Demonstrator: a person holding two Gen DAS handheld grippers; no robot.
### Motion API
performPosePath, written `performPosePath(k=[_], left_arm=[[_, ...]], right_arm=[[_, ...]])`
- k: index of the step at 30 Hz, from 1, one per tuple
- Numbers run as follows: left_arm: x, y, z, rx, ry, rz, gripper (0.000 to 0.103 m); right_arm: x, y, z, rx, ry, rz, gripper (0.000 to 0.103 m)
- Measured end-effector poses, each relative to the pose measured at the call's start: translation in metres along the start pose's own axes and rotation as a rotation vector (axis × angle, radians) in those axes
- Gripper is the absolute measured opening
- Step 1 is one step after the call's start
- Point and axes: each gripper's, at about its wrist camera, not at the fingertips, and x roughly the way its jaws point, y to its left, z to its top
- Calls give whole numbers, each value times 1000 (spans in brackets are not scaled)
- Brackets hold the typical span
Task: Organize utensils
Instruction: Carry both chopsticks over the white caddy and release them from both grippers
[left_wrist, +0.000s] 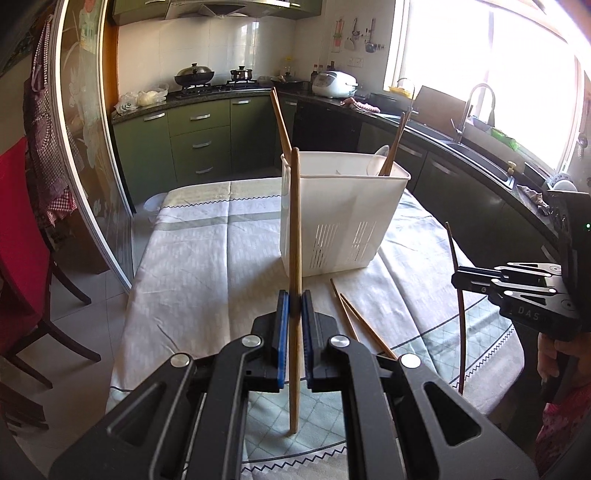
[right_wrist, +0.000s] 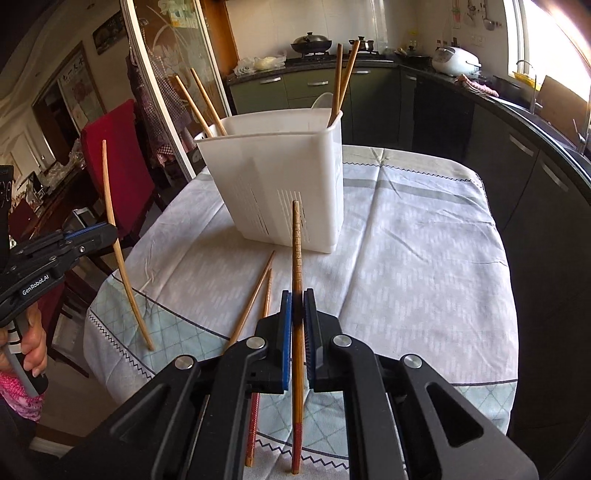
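A white slotted utensil holder (left_wrist: 340, 214) (right_wrist: 277, 184) stands on the table with several wooden chopsticks (right_wrist: 345, 74) and a white spoon (left_wrist: 378, 158) in it. My left gripper (left_wrist: 295, 299) is shut on a plain wooden chopstick (left_wrist: 294, 221), held upright in front of the holder; it also shows at the left of the right wrist view (right_wrist: 118, 251). My right gripper (right_wrist: 297, 299) is shut on a chopstick with a red end (right_wrist: 296, 266), upright; it shows at the right of the left wrist view (left_wrist: 456, 280). Two more chopsticks (left_wrist: 354, 317) (right_wrist: 258, 295) lie on the cloth.
The table has a pale patterned cloth (right_wrist: 424, 258). A red-backed chair (left_wrist: 22, 240) stands at the left. Green kitchen cabinets (left_wrist: 199, 140), a stove with pots (left_wrist: 195, 75), a rice cooker (left_wrist: 334, 84) and a sink (left_wrist: 476, 151) line the far walls.
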Motion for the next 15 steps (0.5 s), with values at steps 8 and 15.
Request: performPosePath(k=[8, 15], left_arm=[[-8, -3, -2, 20, -19, -8, 7], [-14, -3, -1, 25, -31, -21, 7]], right_arm=[[-16, 8, -1, -12, -29, 16, 7], [-24, 11, 1, -17, -50, 21, 7]])
